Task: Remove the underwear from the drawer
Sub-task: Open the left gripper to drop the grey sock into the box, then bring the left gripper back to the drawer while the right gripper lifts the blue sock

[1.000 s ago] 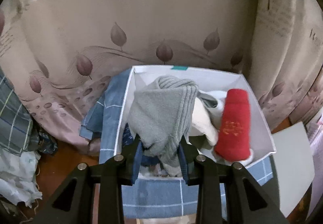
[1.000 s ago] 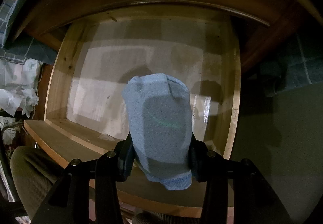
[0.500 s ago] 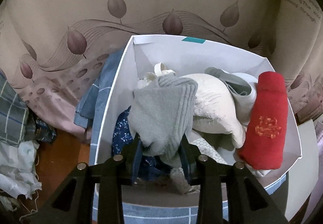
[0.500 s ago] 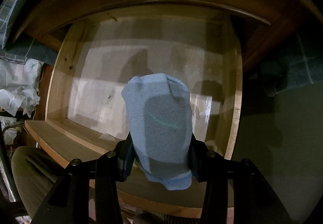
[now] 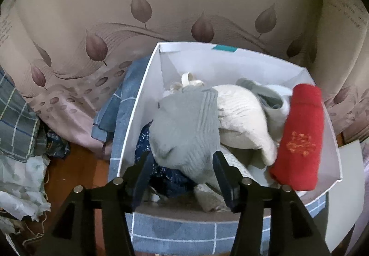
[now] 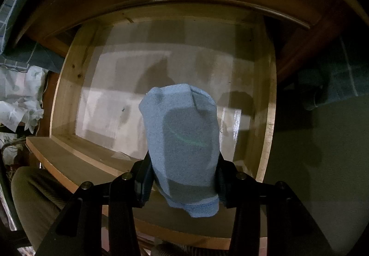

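In the left wrist view my left gripper (image 5: 182, 159) has its jaws spread around a grey ribbed garment (image 5: 184, 126). The garment rests on the pile inside a white box (image 5: 138, 112). The fingers stand just apart from the cloth, so it looks released. In the right wrist view my right gripper (image 6: 183, 173) is shut on a light blue folded underwear (image 6: 182, 138). It holds it above the front edge of the open wooden drawer (image 6: 267, 99). The drawer's floor shows bare.
The white box also holds a cream garment (image 5: 242, 117), a red rolled garment (image 5: 302, 138) and dark blue patterned cloth (image 5: 166, 175). It sits on blue checked fabric (image 5: 175, 230) before a leaf-patterned curtain (image 5: 138, 6). Crumpled cloth (image 5: 20, 163) lies left.
My left gripper has moved down into the white box with the grey garment and its jaws have spread wider. The right gripper holds still with the blue underwear.
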A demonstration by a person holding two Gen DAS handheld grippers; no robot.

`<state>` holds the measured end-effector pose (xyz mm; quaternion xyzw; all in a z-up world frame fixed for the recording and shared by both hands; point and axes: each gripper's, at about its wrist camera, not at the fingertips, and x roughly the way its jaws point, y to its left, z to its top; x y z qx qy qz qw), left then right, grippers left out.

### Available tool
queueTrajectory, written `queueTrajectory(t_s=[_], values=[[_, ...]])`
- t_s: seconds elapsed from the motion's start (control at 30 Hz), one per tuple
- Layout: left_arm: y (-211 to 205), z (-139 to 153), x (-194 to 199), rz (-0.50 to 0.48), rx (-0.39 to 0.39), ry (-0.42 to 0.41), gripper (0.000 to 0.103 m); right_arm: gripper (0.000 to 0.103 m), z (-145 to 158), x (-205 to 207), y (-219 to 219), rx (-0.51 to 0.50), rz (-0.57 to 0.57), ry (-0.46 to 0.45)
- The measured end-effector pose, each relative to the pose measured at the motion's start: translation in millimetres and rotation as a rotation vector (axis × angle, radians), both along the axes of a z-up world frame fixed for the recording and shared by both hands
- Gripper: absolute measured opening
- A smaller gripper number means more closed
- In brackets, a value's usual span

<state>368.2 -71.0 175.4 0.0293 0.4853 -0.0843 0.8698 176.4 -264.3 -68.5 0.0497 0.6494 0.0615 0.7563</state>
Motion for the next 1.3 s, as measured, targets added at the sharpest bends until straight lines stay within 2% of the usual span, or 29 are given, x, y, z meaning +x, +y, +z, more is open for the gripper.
queueTrajectory(t_s=[0.07,0.2,0.37,0.5,0.6,0.7,0.83,0.97,1.13,1.3], values=[[5.9,8.8,-4.5,0.015,-0.029,-0.023,0.060,0.042,-0.2,0.5,0.0,-0.002,0.001,-0.001],[14.3,25.9,-16.6,0.031,-0.064,-0.083,0.060,0.042,0.0,0.4,-0.1,-0.004,0.001,0.000],[28.1,48.0,-53.0,0.055,-0.027,-0.222,0.060,0.042,-0.9,0.9,1.5,-0.014,0.008,0.000],[41.3,46.8,-92.1,0.065,0.033,-0.301,0.063,0.042,-0.6,0.6,1.7,-0.019,0.008,-0.002],[52.2,29.2,-123.5,0.066,0.073,-0.315,0.063,0.042,-0.6,-0.5,1.4,-0.024,0.008,-0.006],[59.4,-2.9,-155.2,0.067,0.114,-0.306,0.063,0.042,0.3,-0.7,1.9,-0.030,0.007,-0.010],[62.0,-48.2,-182.2,0.051,0.127,-0.268,0.063,0.042,3.1,-1.9,4.0,-0.042,0.012,-0.027],[65.0,-96.5,-201.8,0.090,0.128,-0.202,0.063,0.042,8.0,-4.8,3.2,-0.050,0.014,-0.061],[69.8,-130.6,-215.3,0.160,0.117,-0.180,0.063,0.042,17.6,-8.1,-0.9,-0.035,-0.001,-0.105],[66.4,-145.0,-221.7,0.162,0.151,-0.188,0.063,0.042,31.4,-7.9,-0.6,-0.021,-0.012,-0.133]])
